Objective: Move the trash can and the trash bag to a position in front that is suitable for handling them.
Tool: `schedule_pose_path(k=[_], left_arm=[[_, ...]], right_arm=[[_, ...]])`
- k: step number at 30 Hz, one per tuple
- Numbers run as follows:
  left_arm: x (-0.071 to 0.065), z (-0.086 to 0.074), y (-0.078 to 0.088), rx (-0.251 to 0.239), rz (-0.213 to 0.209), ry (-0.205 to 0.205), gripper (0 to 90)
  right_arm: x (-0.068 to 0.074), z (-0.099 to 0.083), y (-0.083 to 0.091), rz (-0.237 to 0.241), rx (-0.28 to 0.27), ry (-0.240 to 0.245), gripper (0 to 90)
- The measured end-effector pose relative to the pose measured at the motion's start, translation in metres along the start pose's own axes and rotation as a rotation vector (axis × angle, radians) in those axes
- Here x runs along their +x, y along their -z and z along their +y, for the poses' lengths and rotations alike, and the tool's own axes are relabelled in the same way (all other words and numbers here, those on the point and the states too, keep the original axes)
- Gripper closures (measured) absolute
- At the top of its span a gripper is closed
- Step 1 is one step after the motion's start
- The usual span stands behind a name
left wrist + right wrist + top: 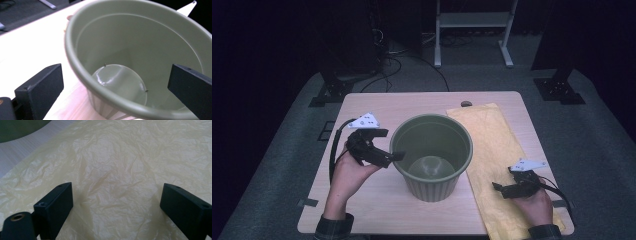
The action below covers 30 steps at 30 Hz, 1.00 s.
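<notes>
The left claw (387, 156) is nearest to the camera in its own view, with its two black jaws wide apart and nothing pressed between them. One jaw stands outside the pot (432, 156) over the worktop (362, 210), and the other stands over the inside of the pot, so the rim passes between them without a touch that I can see. In the high view this claw is just at the left side of the pot, held by the left hand (347, 172).

The pot is green, upright and open at the top, in the middle of the worktop. Its bottom is shiny and round.

To the right of the pot lies a yellow bag (494, 150), flat and wrinkled, touching or almost touching the pot's base.

The right claw (499, 189) rests low over the near part of the bag, held by the right hand (537, 205). Its jaws are also wide apart, with only the wrinkled bag surface (117, 175) between them, not gripped.
</notes>
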<state>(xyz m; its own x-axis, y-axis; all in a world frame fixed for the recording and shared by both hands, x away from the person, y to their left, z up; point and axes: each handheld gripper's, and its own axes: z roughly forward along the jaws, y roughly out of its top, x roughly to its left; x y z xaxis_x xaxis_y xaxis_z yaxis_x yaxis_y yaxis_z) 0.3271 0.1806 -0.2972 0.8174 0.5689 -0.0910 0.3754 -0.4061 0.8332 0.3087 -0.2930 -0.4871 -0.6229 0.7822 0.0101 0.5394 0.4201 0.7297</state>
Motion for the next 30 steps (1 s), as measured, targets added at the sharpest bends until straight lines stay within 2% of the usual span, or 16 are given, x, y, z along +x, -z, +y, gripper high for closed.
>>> schedule_pose_path(k=[4,7,14,18,23,27,30], left_arm=[[-0.001,-0.004,0.019,-0.020,0.027,-0.004,0.0],[-0.003,-0.013,0.034,-0.029,0.047,0.003,0.0],[-0.010,-0.039,0.049,-0.027,0.089,0.010,0.0],[-0.012,-0.061,0.045,-0.001,0.111,0.023,0.0],[-0.012,-0.085,0.035,-0.015,0.139,0.039,0.0],[-0.012,-0.102,0.018,0.015,0.182,0.028,0.0],[-0.010,-0.117,0.004,0.019,0.182,0.027,0.0]], right_arm=[[0.000,0.000,0.000,-0.001,0.000,-0.001,10.2],[0.000,0.000,0.000,-0.001,0.000,-0.001,10.2],[0.000,0.000,0.000,-0.001,0.000,-0.002,10.2],[0.000,0.000,0.000,-0.001,0.000,-0.002,10.2],[0.000,0.000,0.000,-0.002,0.000,-0.003,10.2],[0.000,0.000,0.000,-0.002,0.000,-0.002,10.2],[0.000,0.000,0.000,-0.001,0.000,-0.002,10.2]])
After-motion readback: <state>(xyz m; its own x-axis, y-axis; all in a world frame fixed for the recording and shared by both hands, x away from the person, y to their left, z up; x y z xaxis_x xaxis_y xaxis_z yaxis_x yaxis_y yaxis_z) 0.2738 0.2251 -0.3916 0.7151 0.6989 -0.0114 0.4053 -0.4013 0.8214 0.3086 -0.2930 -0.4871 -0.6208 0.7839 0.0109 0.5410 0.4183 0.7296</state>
